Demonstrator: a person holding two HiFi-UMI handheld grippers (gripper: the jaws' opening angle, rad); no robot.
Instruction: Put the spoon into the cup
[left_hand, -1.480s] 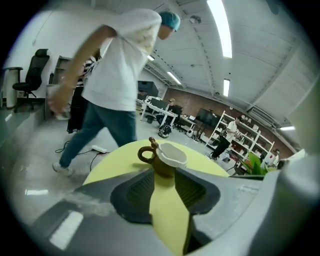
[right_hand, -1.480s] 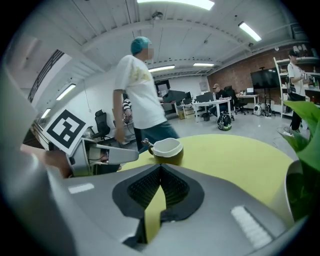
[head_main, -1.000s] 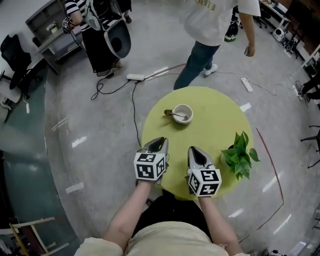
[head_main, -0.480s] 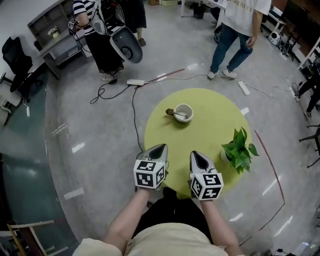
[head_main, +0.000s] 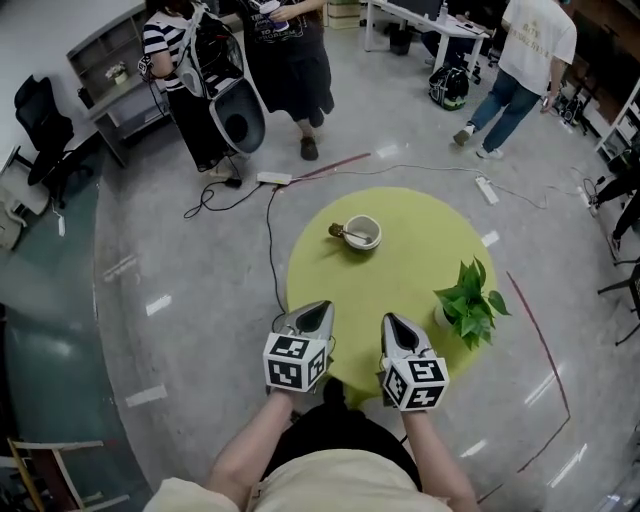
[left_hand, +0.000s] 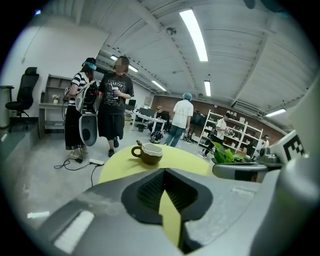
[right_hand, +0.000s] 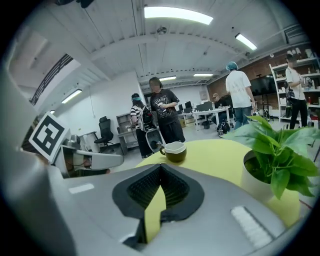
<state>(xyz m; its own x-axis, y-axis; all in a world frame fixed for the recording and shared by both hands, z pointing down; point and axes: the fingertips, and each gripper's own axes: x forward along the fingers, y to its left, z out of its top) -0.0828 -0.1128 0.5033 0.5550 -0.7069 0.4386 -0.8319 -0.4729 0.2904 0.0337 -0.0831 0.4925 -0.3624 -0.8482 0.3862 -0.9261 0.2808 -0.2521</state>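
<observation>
Both grippers are low at the near edge of the table, and both are closed. The left gripper has its ribbed black pads pressed tip to tip with nothing between them. The right gripper matches it, jaws together and empty. The shells are smooth grey plastic, and each gripper carries a cube with black-and-white square markers.

Straight ahead of both tips, well apart from them, sits the cup. It is round and glossy, dark olive outside and white inside, with a looped handle. The spoon is in it, lying across the mouth with its dark end poking out over the rim on the left gripper's side.

Just off to the right gripper's outer side stands a leafy green plant in a smooth white pot.

The table is a round, matte yellow-green disc. Beyond it is polished grey concrete floor that catches the ceiling lights, with a white power strip and trailing cable. Farther out there are people standing, a black office chair and grey shelving. The print on a black T-shirt is too small to read.
</observation>
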